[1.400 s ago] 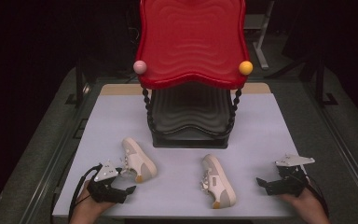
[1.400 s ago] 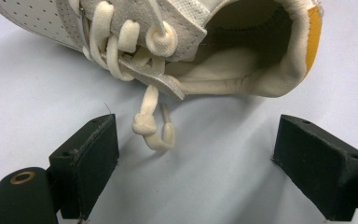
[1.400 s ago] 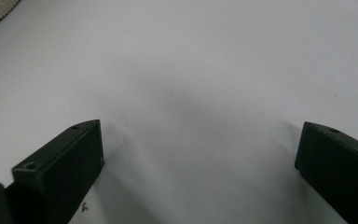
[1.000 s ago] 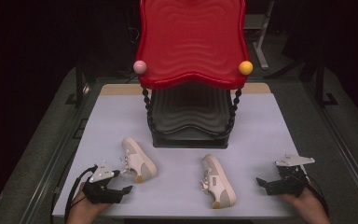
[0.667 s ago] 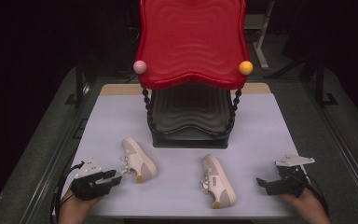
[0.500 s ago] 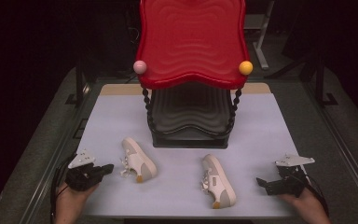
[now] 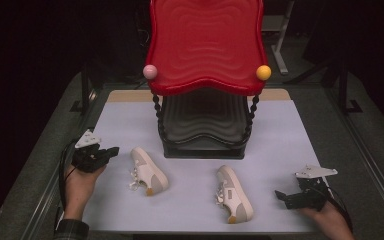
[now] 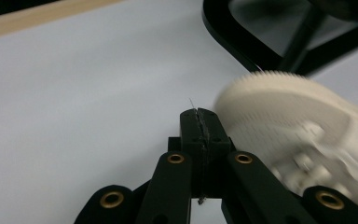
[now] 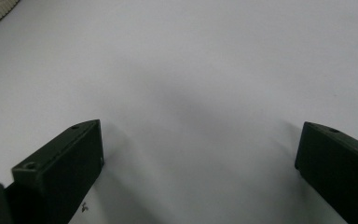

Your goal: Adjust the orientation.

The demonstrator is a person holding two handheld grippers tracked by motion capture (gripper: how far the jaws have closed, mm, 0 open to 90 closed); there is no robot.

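Leftward went the left claw (image 7: 111,150), pinched empty, seemingly clear of the shoe (image 7: 149,170).

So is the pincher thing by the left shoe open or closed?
Closed. In the left gripper view the left gripper has its two black fingers pressed together, nothing between them, beside the shoe.

Table lit bright from above, surroundings dark; shoe (image 8: 307,135) blurred w/ motion in left gripper view.

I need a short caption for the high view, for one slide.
Two cream shoes, left and right, lie before a red-topped rack; left gripper shut, right gripper open.
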